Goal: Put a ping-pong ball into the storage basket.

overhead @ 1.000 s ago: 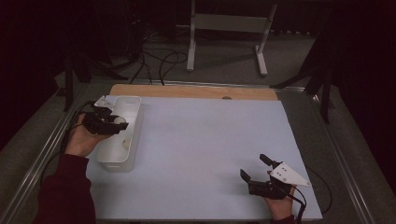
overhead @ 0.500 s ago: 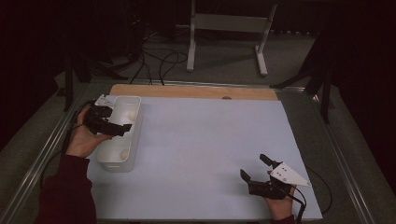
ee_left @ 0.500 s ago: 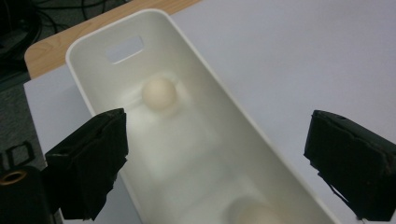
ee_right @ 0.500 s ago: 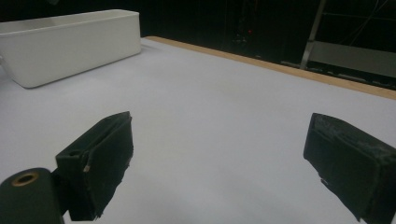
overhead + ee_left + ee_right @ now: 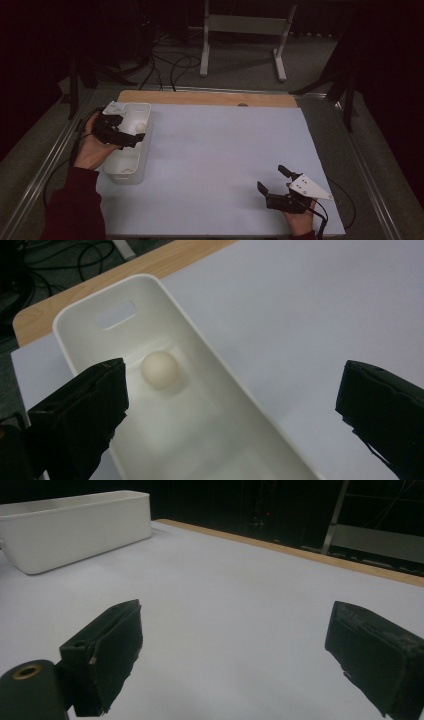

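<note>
A white oblong bin [image 5: 116, 175] stands at the table's left. A pale ball [image 5: 160, 369] lies on its floor near the end with the handle slot, also seen from above as the ball [image 5: 140, 128]. My left gripper [image 5: 133, 139] hovers over the bin, held by a hand in a dark red sleeve. Its jaws have just been opening and now stand wide apart, nothing between them; in its own view the left gripper [image 5: 232, 390] looks down on the ball. My right gripper [image 5: 271, 178] rests open at the front right, and the right gripper [image 5: 235, 625] faces bare mat.
A pale blue mat [image 5: 225, 150] covers the table, with a wooden strip [image 5: 200, 97] along its far edge. Metal rails run down both sides. A stand [image 5: 242, 25] and cables lie on the floor beyond the table.
The left gripper's jaws have opened wide above the bin while the hand barely shifted. The right gripper has stayed where it was.
</note>
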A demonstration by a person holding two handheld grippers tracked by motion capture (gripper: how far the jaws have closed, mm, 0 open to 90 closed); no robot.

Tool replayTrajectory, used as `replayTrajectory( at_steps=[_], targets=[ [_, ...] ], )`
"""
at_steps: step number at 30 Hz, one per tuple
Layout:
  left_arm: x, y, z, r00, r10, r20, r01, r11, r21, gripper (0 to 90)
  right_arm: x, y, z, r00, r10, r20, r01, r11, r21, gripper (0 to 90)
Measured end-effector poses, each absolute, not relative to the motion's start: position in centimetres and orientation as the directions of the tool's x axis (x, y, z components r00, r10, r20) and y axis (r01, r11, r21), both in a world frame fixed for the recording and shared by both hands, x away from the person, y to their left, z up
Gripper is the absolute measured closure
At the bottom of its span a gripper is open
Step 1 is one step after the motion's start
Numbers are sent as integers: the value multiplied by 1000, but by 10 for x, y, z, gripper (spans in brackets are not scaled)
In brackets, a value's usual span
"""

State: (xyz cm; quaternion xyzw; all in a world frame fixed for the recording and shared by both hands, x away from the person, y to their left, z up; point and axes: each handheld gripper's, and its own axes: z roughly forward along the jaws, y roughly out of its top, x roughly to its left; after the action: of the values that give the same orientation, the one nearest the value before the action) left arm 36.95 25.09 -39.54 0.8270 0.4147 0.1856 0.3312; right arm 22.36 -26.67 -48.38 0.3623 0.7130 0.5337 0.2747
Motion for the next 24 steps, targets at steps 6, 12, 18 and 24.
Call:
replayTrajectory(
  at_steps=[6, 12, 18, 24],
  targets=[
    [366, 244, -395, 600, 799, 30, 543, -434, 719, 10, 224, -267, -484, -588, 809, -4, 222, 166, 961, 81],
    [359, 233, -398, 614, 789, 20, 515, -419, 748, 10, 224, -267, -484, -588, 809, -3, 223, 166, 961, 81],
    [352, 227, -401, 623, 781, 24, 496, -419, 761, 10, 223, -267, -483, -588, 809, -2, 223, 165, 961, 81],
    [345, 224, -405, 626, 780, 4, 482, -390, 785, 10, 223, -267, -483, -589, 808, -2, 222, 165, 961, 81]
  ],
)
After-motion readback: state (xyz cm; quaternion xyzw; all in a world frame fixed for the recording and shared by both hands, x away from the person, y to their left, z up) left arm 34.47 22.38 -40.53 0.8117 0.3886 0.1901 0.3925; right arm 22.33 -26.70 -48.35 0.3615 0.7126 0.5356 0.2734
